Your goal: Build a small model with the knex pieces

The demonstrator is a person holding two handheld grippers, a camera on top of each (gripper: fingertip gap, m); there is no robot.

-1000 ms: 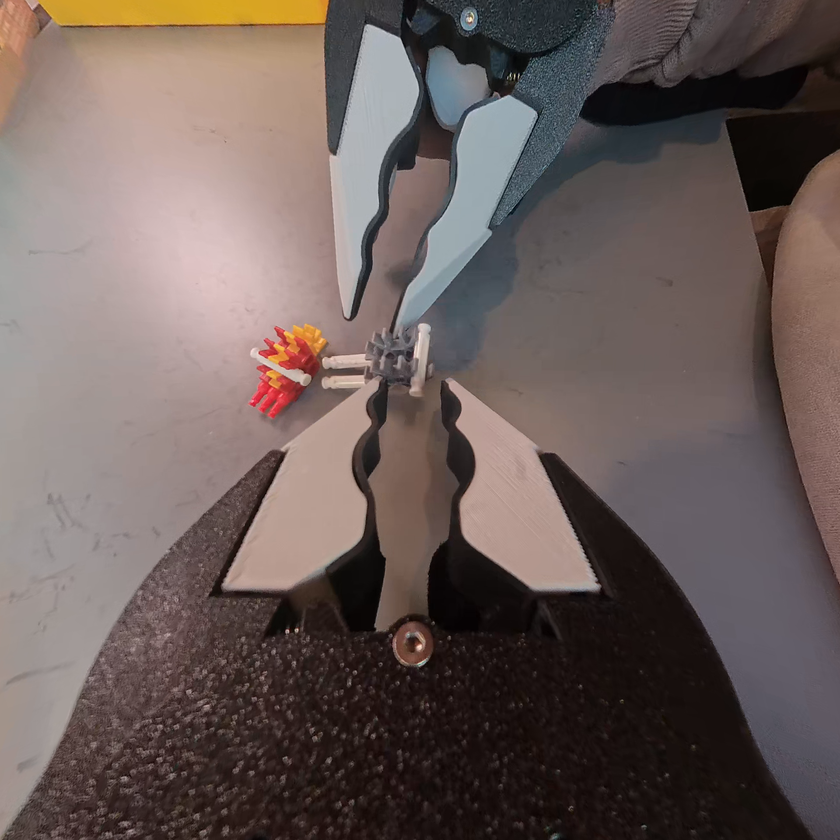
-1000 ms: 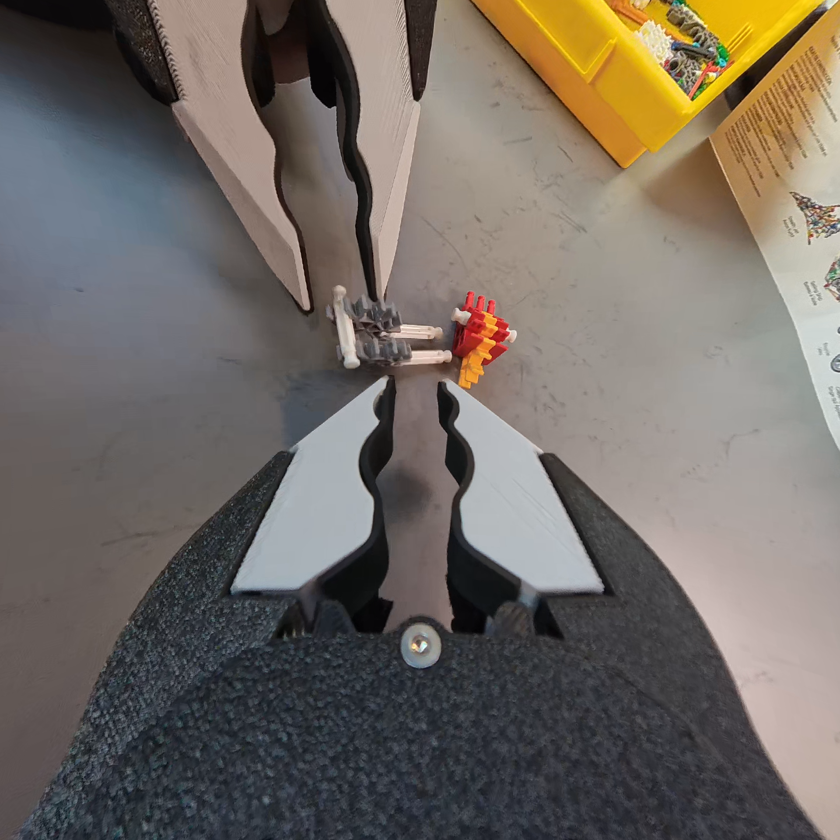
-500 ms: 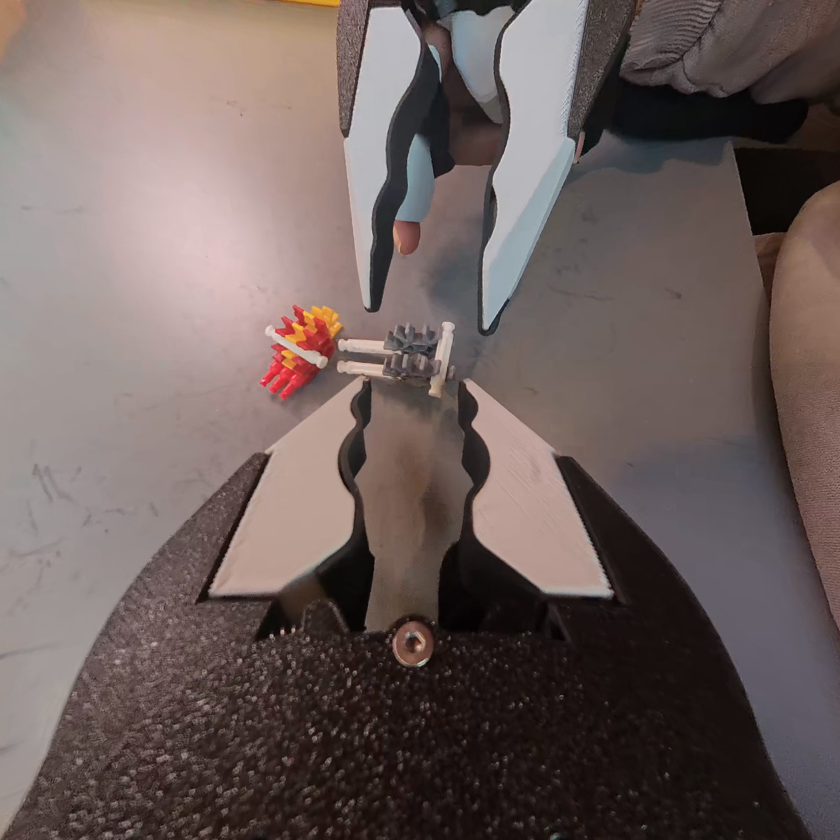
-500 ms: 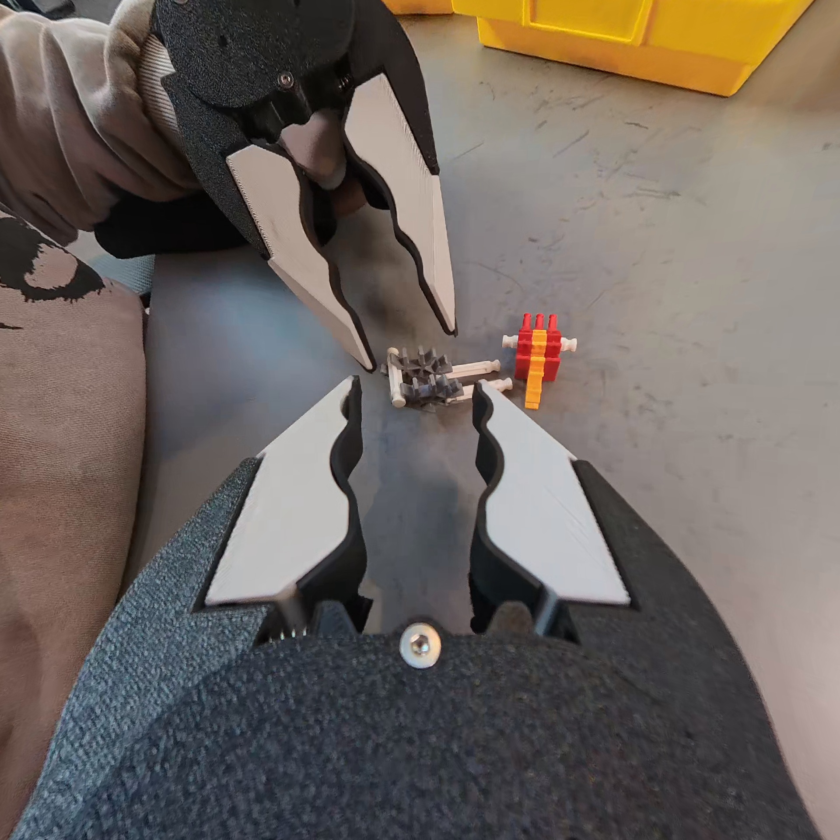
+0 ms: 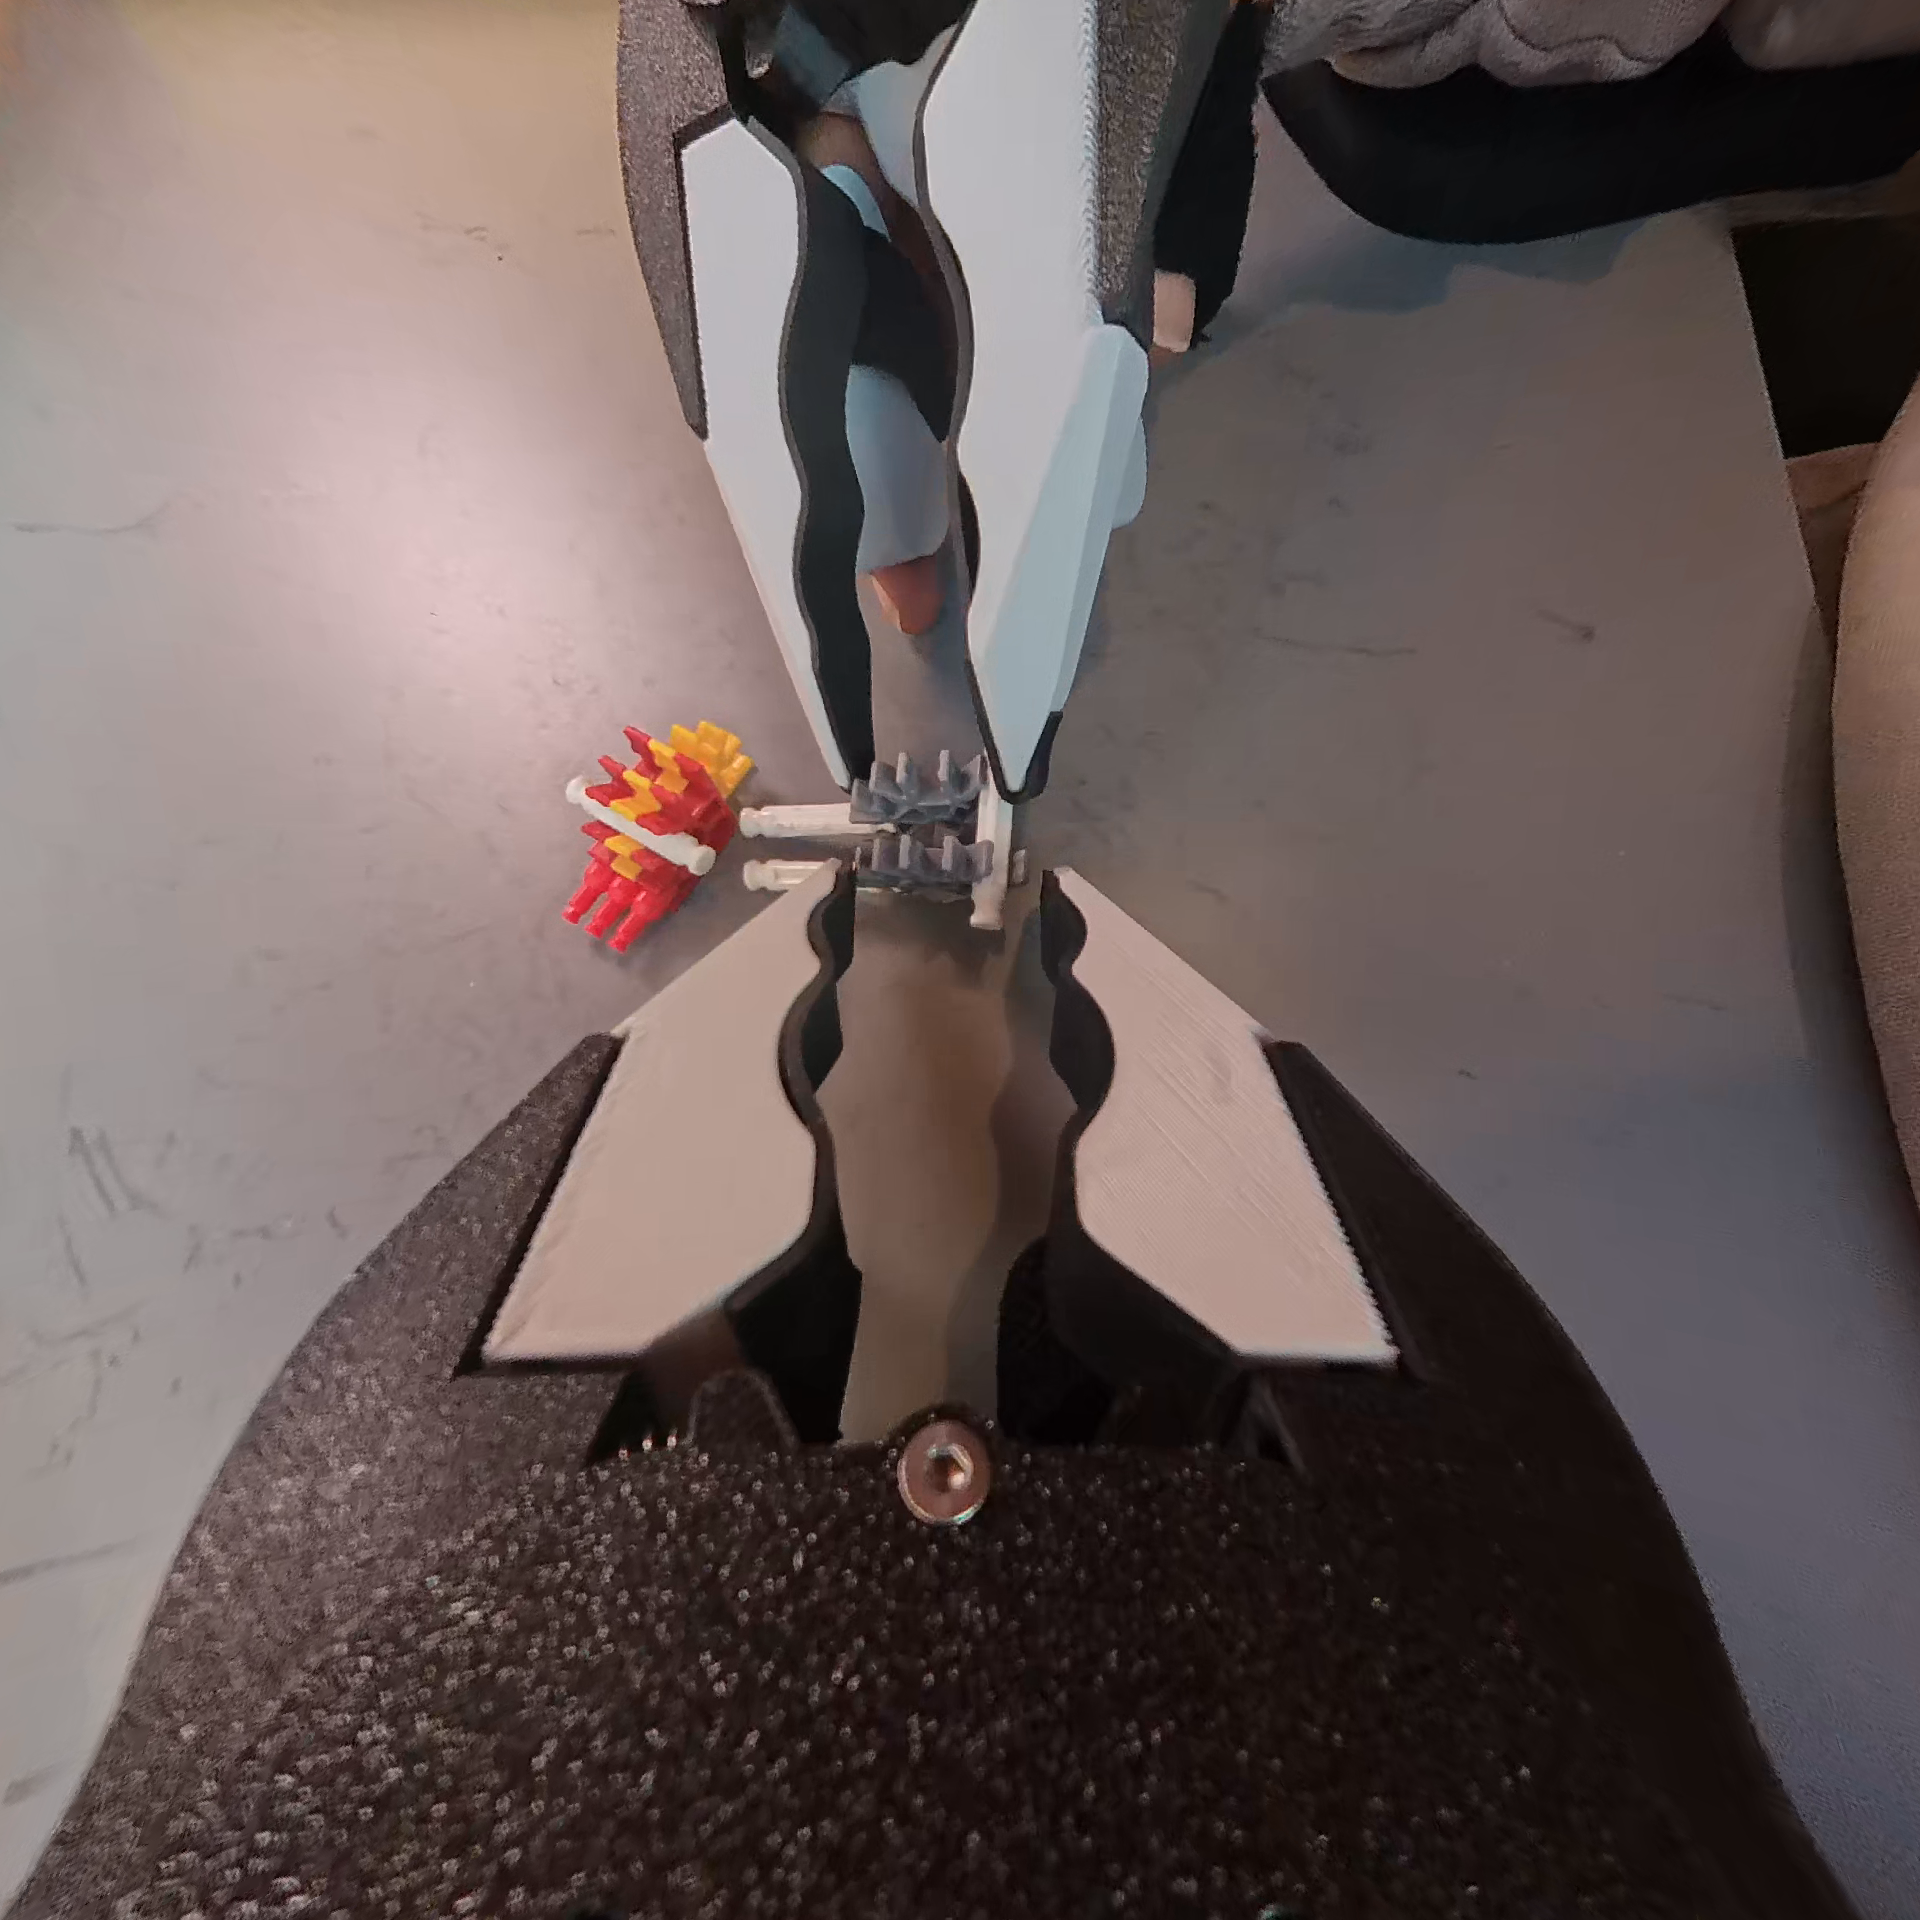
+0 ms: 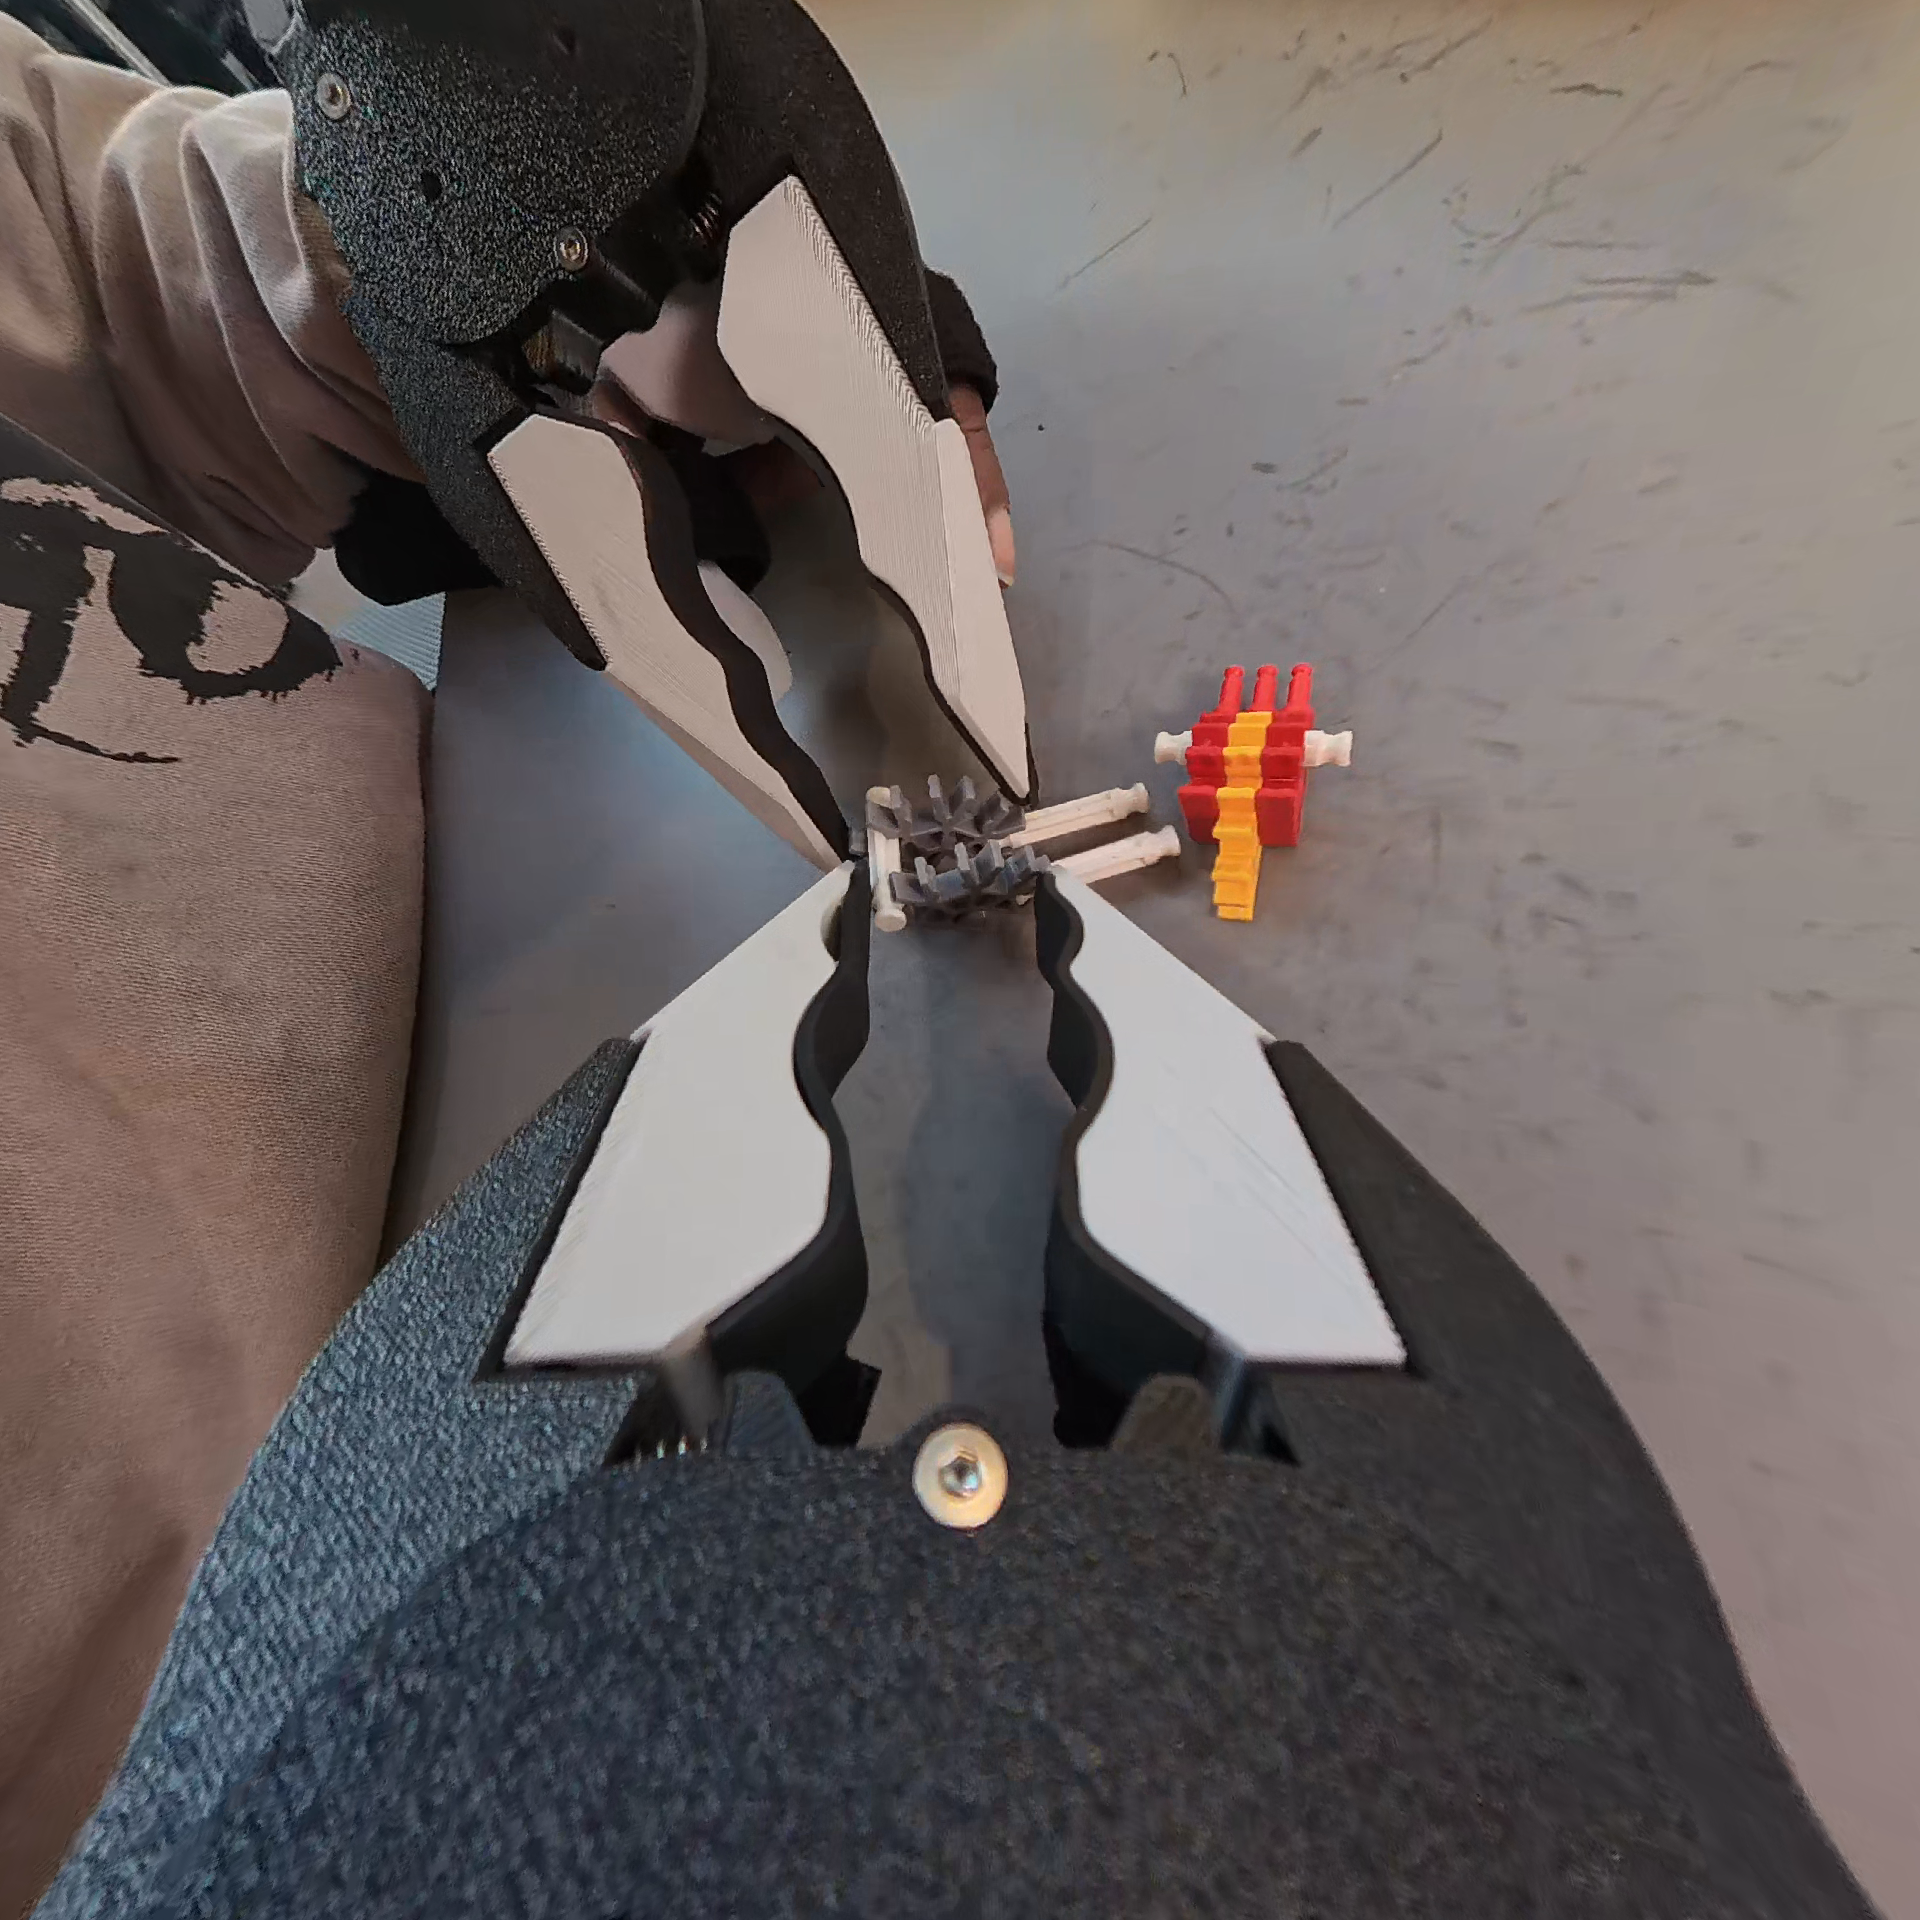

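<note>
A small grey gear piece (image 5: pixel 920 831) on white rods lies on the grey table (image 5: pixel 312 520). It also shows in the right wrist view (image 6: pixel 961 847). Both grippers meet over it from opposite sides. My left gripper (image 5: pixel 945 883) is open, its tips flanking the near gear with a small gap on the right. My right gripper (image 6: pixel 948 878) has closed in, and its tips press on both ends of the piece. The right gripper (image 5: pixel 935 784) comes down from above in the left wrist view. The left gripper (image 6: pixel 935 821) comes in from the upper left in the right wrist view.
A red and yellow stacked piece (image 5: pixel 660 831) on a white rod lies just beyond the free rod ends, also seen in the right wrist view (image 6: pixel 1247 769). A brown cushion (image 6: pixel 156 935) borders the table edge. A person's sleeve (image 6: pixel 156 312) is behind the left gripper. Less than 4 cm separates the two grippers' tips.
Both grippers have moved in onto the grey gear piece. The right gripper's jaws have narrowed around it. The left gripper's jaws opened wider than a second ago.
</note>
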